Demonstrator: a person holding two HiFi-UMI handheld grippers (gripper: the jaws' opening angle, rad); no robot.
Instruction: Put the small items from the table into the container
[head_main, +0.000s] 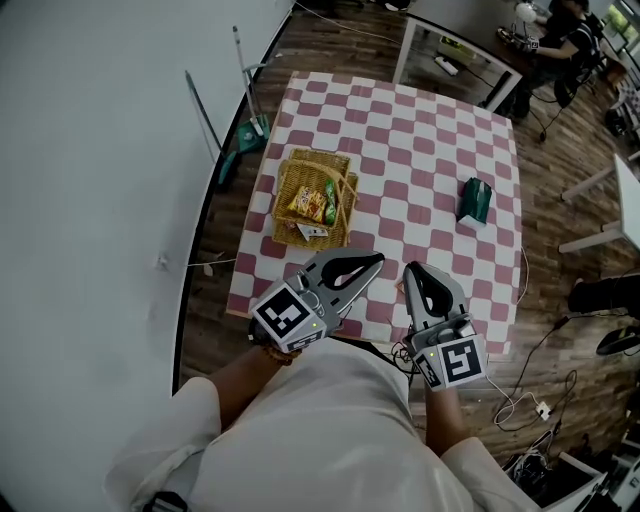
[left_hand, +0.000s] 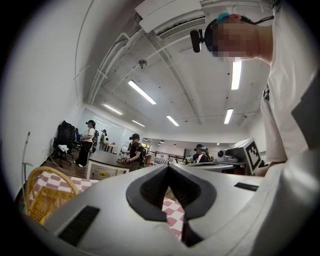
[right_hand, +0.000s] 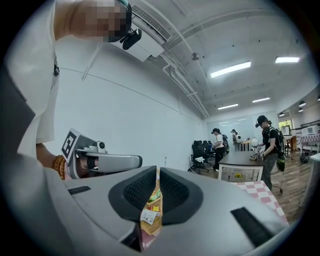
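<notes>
A wicker basket (head_main: 312, 158) with several snack packets (head_main: 310, 203) in it stands on the left part of the red-and-white checked table (head_main: 400, 130). A green packet (head_main: 474, 200) lies alone on the table's right side. Both grippers hover side by side near the table's front edge, close to my body. My left gripper (head_main: 376, 262) has its tips together and nothing between them; in its own view (left_hand: 168, 166) the basket (left_hand: 47, 197) shows low at the left. My right gripper (head_main: 408, 270) (right_hand: 157, 171) stands a narrow slit apart, empty, and the basket (right_hand: 152, 210) shows through the slit.
A mop (head_main: 245, 120) leans by the white wall left of the table. A white desk (head_main: 450, 50) stands behind the table and another (head_main: 625, 210) to the right. Cables (head_main: 530, 400) lie on the wooden floor at the right. People stand at desks far back.
</notes>
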